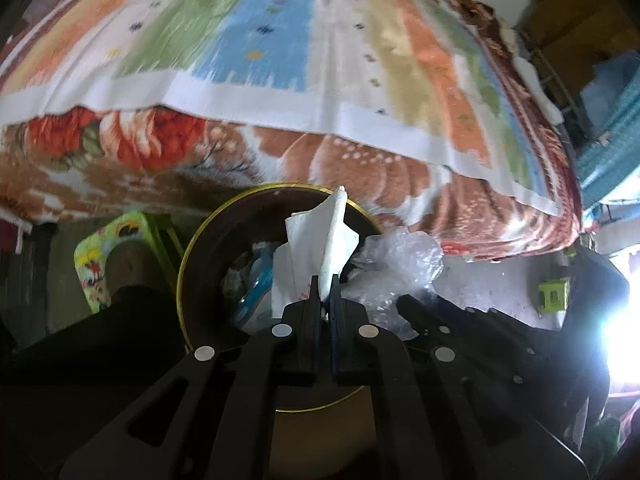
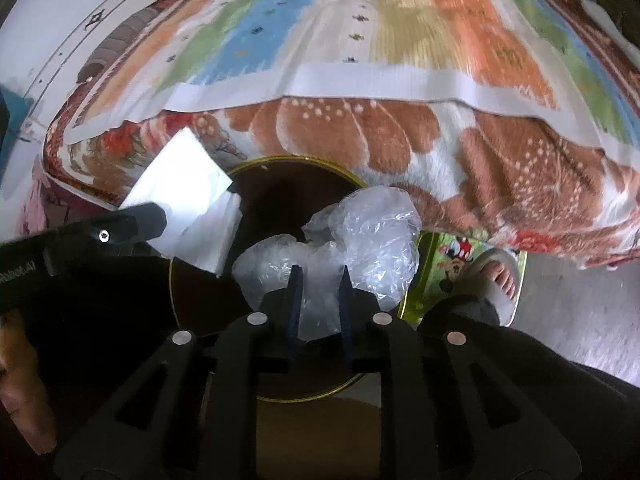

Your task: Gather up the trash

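White paper [image 1: 334,236] pinched, left gripper [image 1: 326,292] | plastic bag [image 2: 360,236] (crumpled), right gripper [image 2: 320,280]

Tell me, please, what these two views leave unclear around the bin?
- Bin contents: right view, hidden by plastic bag; left view, mostly behind paper.
- Bin's near rim: both views, covered by the grippers.
- Right gripper grip on bag: unclear.
- Bedspread pattern: blurred.

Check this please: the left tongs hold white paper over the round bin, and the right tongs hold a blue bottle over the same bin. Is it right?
One detail is wrong. The right tongs hold a crumpled clear plastic bag, not a blue bottle, as the right wrist view shows. The rest stands: the left tongs grip white paper over the round bin.
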Demonstrator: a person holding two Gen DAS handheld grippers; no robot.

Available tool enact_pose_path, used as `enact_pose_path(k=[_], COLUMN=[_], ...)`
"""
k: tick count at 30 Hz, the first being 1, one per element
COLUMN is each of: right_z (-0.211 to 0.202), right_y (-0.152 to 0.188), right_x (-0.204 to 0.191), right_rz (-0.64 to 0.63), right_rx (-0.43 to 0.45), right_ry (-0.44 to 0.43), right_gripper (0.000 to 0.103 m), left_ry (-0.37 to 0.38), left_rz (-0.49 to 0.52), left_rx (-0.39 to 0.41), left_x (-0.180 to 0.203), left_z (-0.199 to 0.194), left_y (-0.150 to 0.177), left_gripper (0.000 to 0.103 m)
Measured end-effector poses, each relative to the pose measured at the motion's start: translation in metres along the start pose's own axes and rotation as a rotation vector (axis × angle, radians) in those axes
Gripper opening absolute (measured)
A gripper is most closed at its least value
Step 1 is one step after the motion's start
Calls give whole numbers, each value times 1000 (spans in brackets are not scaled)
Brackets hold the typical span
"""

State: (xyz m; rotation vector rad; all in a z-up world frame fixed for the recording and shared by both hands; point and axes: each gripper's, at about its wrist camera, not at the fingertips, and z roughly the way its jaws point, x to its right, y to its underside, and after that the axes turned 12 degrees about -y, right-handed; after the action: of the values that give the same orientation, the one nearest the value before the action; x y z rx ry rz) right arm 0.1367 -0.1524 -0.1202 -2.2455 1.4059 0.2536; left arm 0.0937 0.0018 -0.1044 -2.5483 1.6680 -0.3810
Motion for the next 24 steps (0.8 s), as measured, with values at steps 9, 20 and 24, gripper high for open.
enact_pose_path(k=[9,20,24], right_z=[0,-67,-102], right_y=[-3,12,32], right_x=[-2,-17,-24], right_rz=[9,-118,-172], right_rx=[8,177,264], right_ry=[-26,-2,-14], right_gripper=[42,57,74], left_ry=[-15,5,51], left_rz=[-72,101,199], left_rx=[2,188,313], left_x=[-11,-12,-8], left_z=[1,-57,-87], left_y=[-7,11,34], left_gripper=[30,62,76])
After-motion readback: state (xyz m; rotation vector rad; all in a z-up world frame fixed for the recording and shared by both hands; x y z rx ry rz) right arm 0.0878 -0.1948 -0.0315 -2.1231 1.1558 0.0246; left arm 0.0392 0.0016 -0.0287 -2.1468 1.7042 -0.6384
